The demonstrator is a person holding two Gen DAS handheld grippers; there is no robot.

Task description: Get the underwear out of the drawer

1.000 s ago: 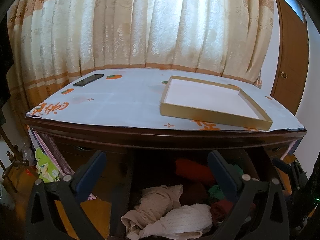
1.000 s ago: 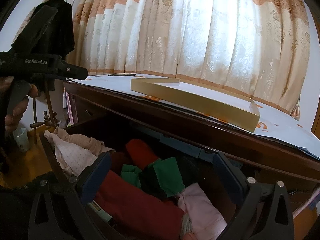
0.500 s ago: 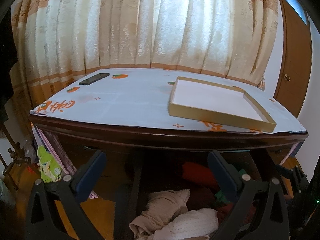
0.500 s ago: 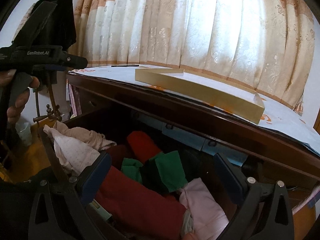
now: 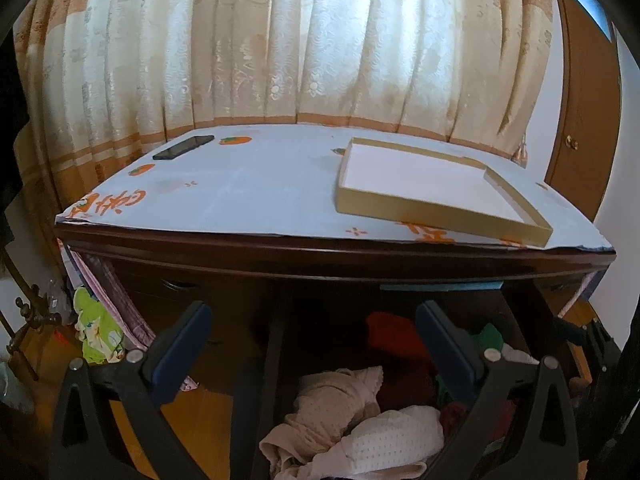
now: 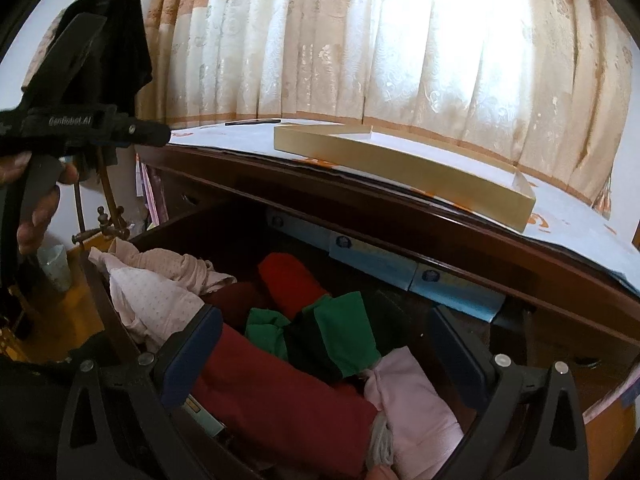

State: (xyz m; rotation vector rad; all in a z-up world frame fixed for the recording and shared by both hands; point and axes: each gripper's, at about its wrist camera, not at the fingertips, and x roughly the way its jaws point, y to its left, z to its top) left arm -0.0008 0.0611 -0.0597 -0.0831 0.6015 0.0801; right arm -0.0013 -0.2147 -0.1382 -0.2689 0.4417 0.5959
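The drawer point(image 6: 520, 320) of the dark wooden dresser stands pulled out, full of folded clothes. Beige underwear point(image 5: 340, 396) and a white dotted piece point(image 5: 392, 440) lie at its left end; they also show in the right wrist view point(image 6: 160, 264). Red point(image 6: 292, 280), green point(image 6: 344, 332), dark red point(image 6: 280, 400) and pink point(image 6: 416, 400) garments fill the rest. My left gripper point(image 5: 314, 316) is open and empty above the drawer's left end. My right gripper point(image 6: 326, 324) is open and empty above the green and red garments. The left gripper's body point(image 6: 80, 132) shows in the right wrist view.
A shallow gold box lid point(image 5: 436, 188) and a black phone point(image 5: 184, 147) lie on the paper-covered dresser top point(image 5: 260, 184). Curtains hang behind. A brass stand point(image 6: 104, 228) with dark clothes stands left of the dresser. A wooden door point(image 5: 580, 120) is at the right.
The left gripper has risen and drawn back, so the dresser top looks lower and the beige underwear sits lower in view. The right gripper has shifted slightly. Both stay open.
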